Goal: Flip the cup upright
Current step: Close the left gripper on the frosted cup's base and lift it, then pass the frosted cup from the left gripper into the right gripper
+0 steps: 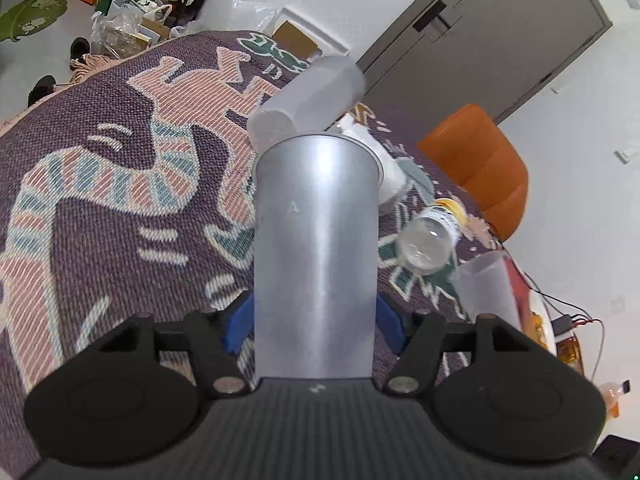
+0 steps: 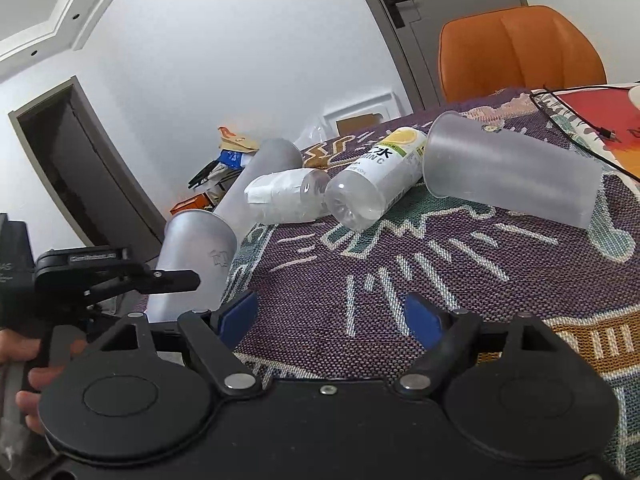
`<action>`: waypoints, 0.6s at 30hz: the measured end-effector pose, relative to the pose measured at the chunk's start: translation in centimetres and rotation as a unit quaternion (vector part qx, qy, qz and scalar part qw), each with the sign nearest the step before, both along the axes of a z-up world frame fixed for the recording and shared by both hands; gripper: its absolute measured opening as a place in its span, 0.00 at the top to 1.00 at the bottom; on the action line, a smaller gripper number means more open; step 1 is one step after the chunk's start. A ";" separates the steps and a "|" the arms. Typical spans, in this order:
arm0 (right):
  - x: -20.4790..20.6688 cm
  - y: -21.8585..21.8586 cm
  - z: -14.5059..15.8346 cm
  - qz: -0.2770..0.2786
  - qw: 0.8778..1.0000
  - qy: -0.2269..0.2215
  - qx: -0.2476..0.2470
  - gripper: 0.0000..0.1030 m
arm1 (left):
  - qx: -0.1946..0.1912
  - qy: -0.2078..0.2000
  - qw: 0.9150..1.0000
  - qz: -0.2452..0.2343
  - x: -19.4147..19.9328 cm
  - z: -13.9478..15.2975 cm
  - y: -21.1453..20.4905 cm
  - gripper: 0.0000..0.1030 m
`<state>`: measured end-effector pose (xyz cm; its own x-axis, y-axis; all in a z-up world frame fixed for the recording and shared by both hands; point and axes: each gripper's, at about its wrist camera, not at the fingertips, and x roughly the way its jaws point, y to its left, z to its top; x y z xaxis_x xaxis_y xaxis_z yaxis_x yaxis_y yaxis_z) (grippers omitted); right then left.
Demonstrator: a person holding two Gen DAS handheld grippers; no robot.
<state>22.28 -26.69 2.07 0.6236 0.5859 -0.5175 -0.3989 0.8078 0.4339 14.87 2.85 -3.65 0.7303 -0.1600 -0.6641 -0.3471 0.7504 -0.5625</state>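
Observation:
My left gripper (image 1: 316, 322) is shut on a frosted grey cup (image 1: 316, 248); its blue pads press both sides. The cup points away from me, lifted above the patterned tablecloth (image 1: 100, 200). In the right wrist view the same cup (image 2: 192, 264) stands nearly upright at the table's left edge, rim up, held by the left gripper (image 2: 176, 280). My right gripper (image 2: 332, 316) is open and empty over the cloth. A second frosted cup (image 2: 512, 172) lies on its side at right. A third (image 2: 260, 176) lies on its side behind.
A clear bottle with yellow label (image 2: 376, 176) and a white-wrapped bottle (image 2: 284, 196) lie on the cloth mid-table. An orange chair (image 2: 520, 48) stands behind the table. A black cable (image 2: 580, 140) and red mat (image 2: 600, 116) sit at far right. Floor clutter (image 1: 132, 8) lies beyond.

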 end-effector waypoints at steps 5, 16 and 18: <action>-1.2 -0.7 0.3 0.001 1.000 -0.005 0.001 0.21 | -0.014 -0.006 1.000 -0.002 -2.1 0.5 -1.3 0.38; -4.1 -2.2 1.2 0.004 1.000 -0.015 0.002 0.21 | -0.050 0.011 0.999 0.004 -5.9 -0.7 -3.4 0.38; -4.5 -2.3 1.2 0.005 1.000 -0.015 0.002 0.21 | -0.054 0.016 0.998 0.008 -6.2 -1.2 -3.5 0.38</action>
<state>17.79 -28.96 3.25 0.6329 0.5936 -0.4970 -0.4195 0.8025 0.4243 8.69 -0.67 -4.86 0.7120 -0.2202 -0.6667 -0.3772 0.6810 -0.6277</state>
